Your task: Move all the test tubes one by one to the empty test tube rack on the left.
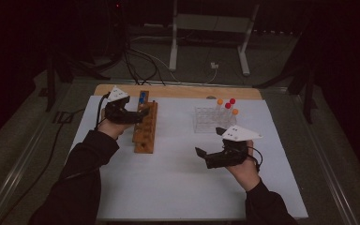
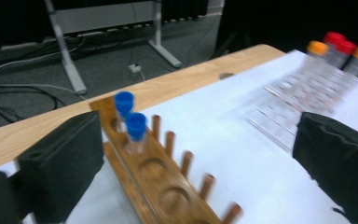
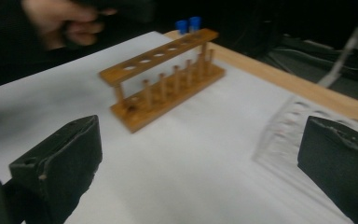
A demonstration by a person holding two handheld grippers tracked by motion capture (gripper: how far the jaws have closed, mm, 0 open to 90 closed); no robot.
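Left gripper view: blue-capped tubes (image 2: 135, 126) stand between open claw (image 2: 196, 158) jaws.

Clear rack (image 2: 303, 95) motion-blurred; wooden rack (image 2: 168, 196) cut off below

The brown wooden tube rack (image 2: 168, 186) looks smooth and varnished; the clear plastic rack (image 1: 209, 119) glossy; the white paper-covered table (image 1: 178, 178) matt.
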